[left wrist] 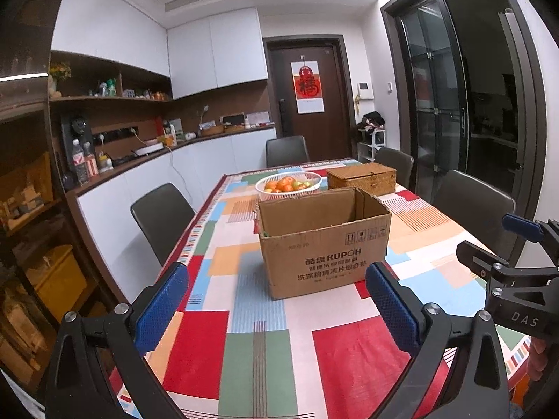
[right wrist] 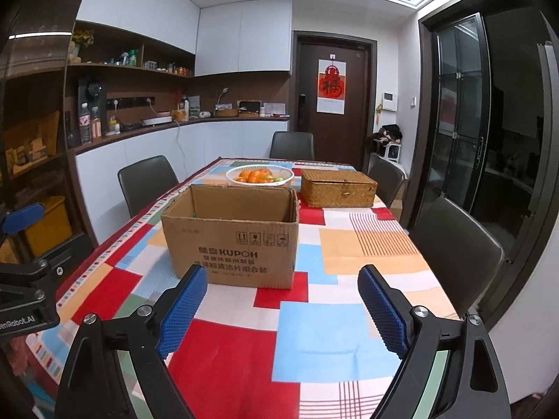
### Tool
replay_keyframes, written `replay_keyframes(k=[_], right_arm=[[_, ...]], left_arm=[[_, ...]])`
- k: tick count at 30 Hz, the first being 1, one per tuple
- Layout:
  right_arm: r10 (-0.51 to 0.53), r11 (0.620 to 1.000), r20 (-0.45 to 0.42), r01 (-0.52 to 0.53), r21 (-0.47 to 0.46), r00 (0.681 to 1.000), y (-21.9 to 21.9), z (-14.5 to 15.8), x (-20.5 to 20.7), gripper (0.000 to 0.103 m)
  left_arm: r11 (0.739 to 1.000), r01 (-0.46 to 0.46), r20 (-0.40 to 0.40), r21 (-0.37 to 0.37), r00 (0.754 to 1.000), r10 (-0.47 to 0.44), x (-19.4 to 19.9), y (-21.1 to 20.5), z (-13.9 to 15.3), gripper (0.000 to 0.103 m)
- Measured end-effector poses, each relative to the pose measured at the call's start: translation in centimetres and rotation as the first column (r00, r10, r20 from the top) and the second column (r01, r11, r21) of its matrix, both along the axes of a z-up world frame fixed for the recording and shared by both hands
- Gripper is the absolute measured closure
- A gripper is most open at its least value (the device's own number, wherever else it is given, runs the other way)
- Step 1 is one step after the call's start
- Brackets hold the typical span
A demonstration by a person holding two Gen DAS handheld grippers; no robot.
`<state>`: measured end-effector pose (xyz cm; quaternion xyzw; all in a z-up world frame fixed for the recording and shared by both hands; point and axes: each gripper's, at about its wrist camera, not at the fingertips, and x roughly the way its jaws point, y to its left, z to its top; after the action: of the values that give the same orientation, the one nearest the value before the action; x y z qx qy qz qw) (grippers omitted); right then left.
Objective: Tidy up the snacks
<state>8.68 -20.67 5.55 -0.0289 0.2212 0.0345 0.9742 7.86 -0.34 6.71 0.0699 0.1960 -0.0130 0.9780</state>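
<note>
The open cardboard box (left wrist: 323,244) stands mid-worktop (left wrist: 258,349), flaps up, printed front facing the tools; only a green scrap shows inside, so the snacks are hidden. Behind it sit a white fruit basket (left wrist: 288,184) and a closed wicker box (left wrist: 361,178). Both left tool (left wrist: 276,307) and right tool (right wrist: 283,309) hang empty, pads wide apart. Judged an approach step: next, close in on the box.

matt corrugated cardboard box (left wrist: 323,244), woven wicker basket (left wrist: 361,178), patterned cloth tablecloth (left wrist: 244,314)
</note>
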Motion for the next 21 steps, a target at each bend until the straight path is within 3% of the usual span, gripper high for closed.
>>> replay_keyframes(k=[21], right_arm=[[0.003,1.0,0.007,-0.003,0.025,1.0,-0.4,-0.5,-1.9,0.014]], left_arm=[[1.0,0.011,0.011,-0.016,1.0,-0.011,-1.6,-0.2,0.0,0.0]])
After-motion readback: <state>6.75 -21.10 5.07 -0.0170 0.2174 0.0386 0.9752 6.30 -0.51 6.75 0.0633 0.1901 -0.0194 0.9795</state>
